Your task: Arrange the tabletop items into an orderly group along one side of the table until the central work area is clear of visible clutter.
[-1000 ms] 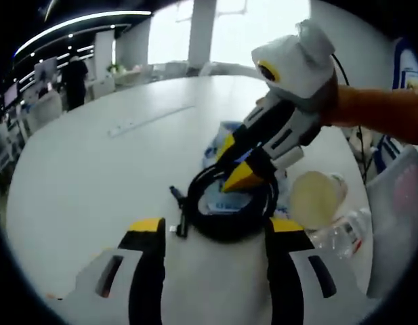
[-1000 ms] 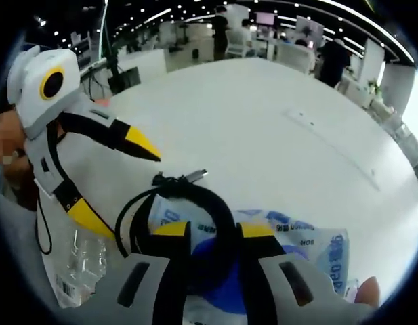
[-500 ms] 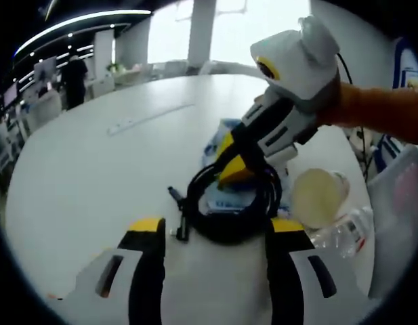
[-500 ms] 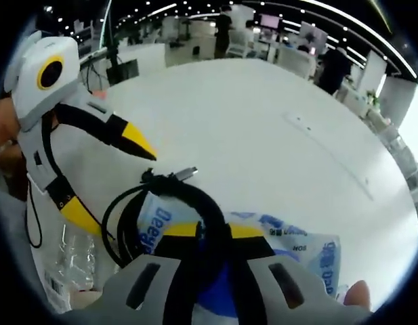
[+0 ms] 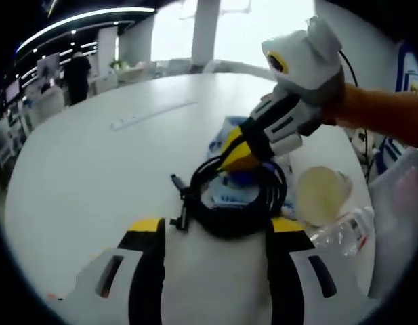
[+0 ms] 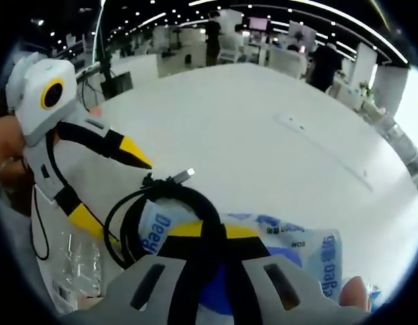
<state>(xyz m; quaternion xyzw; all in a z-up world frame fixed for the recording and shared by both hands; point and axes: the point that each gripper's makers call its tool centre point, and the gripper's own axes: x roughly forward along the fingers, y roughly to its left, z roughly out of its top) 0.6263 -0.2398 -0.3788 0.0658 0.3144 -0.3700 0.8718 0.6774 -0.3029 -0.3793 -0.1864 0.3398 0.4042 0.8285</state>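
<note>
A coiled black cable (image 5: 237, 203) is seen on the white round table (image 5: 93, 169), lying partly over a blue and white packet (image 5: 230, 196). In the left gripper view, the left gripper (image 5: 215, 233) is held low before the coil with its jaws wide apart and nothing between them. The right gripper (image 5: 241, 156) comes in from the upper right, and its yellow tips are closed narrowly on the far side of the cable loop. An orange sleeve (image 5: 381, 112) is seen behind it.

In the right gripper view, the black cable (image 6: 195, 210) runs between the jaws of the right gripper (image 6: 207, 233), which are pressed close together on it. The loose end with a metal plug (image 6: 183, 176) is pointing away over the table. The blue and white packet (image 6: 310, 247) is lying under the coil. The left gripper (image 6: 110, 183) is seen at the left, spread wide.

Just beside the coil, a round pale lid (image 5: 318, 195) is seen, probably of a cup, though the view is blurred there. A clear plastic bottle (image 5: 344, 231) is lying near it, at the table edge.
</note>
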